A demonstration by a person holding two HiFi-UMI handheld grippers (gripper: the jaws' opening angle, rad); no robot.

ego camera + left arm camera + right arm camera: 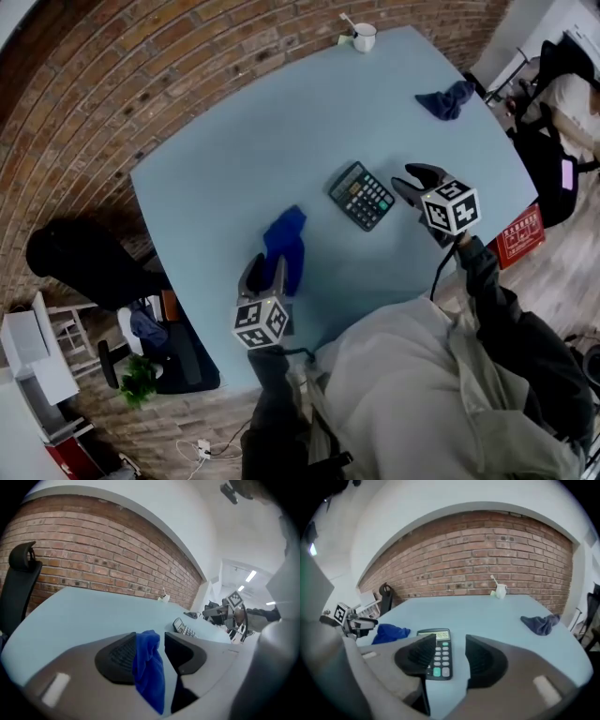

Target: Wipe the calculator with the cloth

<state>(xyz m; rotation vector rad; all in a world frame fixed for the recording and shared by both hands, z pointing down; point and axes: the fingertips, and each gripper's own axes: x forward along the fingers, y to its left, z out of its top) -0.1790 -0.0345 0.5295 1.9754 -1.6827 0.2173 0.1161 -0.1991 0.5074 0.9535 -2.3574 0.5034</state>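
A black calculator [361, 195] lies flat near the middle of the light blue table [234, 141]. A blue cloth [285, 242] lies crumpled on the table to its left. My left gripper [265, 272] sits at the near end of the cloth; in the left gripper view its jaws stand wide with the cloth [149, 667] lying between them, unpinched. My right gripper [415, 183] hovers just right of the calculator, open and empty. In the right gripper view the calculator [439, 656] shows between the jaws, beyond the tips, and the cloth [389, 633] lies further left.
A second, darker cloth [446, 98] lies near the table's far right edge. A white mug [364, 37] stands at the far corner by the brick wall. A black office chair [18, 583] is off the table's left side, a red box [520, 234] on the floor at right.
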